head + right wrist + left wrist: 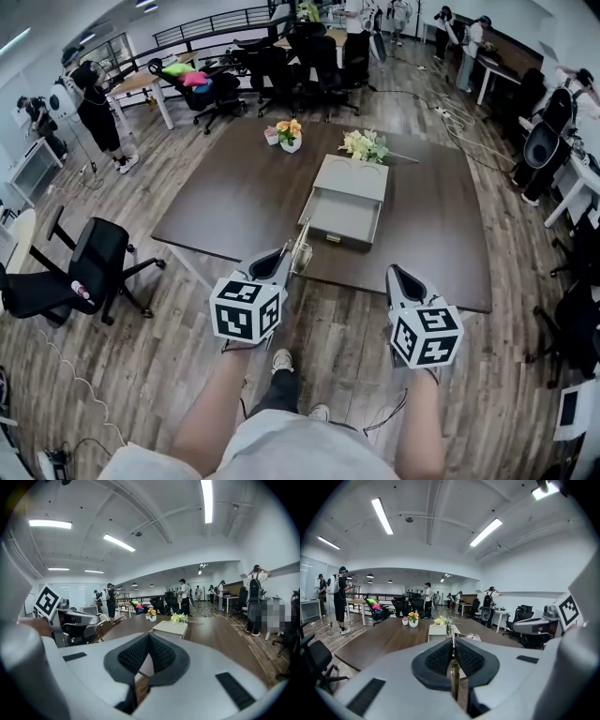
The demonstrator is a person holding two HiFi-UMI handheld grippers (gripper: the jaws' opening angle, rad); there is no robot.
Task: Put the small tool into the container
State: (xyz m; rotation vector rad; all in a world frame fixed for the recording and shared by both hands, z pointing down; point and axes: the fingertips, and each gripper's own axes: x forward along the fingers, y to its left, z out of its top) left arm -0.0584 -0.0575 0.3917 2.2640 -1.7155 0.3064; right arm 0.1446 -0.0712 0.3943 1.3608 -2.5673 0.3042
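Your left gripper (286,255) is clenched on the small tool (302,246), a thin brass-coloured stick. In the left gripper view the pads (440,657) pinch it edge-on. The tool (453,679) runs straight up the centre line and pokes out past the tips.

In the head view it sits at frame centre, just below the near edge of the table (234,197), sticking up and forward from the jaws.

The container (349,202) is a grey box with its drawer pulled open toward you. It's on the table up and to the right of the tool, near but apart from it. In the left gripper view the container (438,629) is dead ahead, right behind the tool tip.

Your right gripper (396,274) is at lower right of centre. Its jaws are closed together with nothing in them (148,638). The container (169,628) is ahead of it, slightly right.
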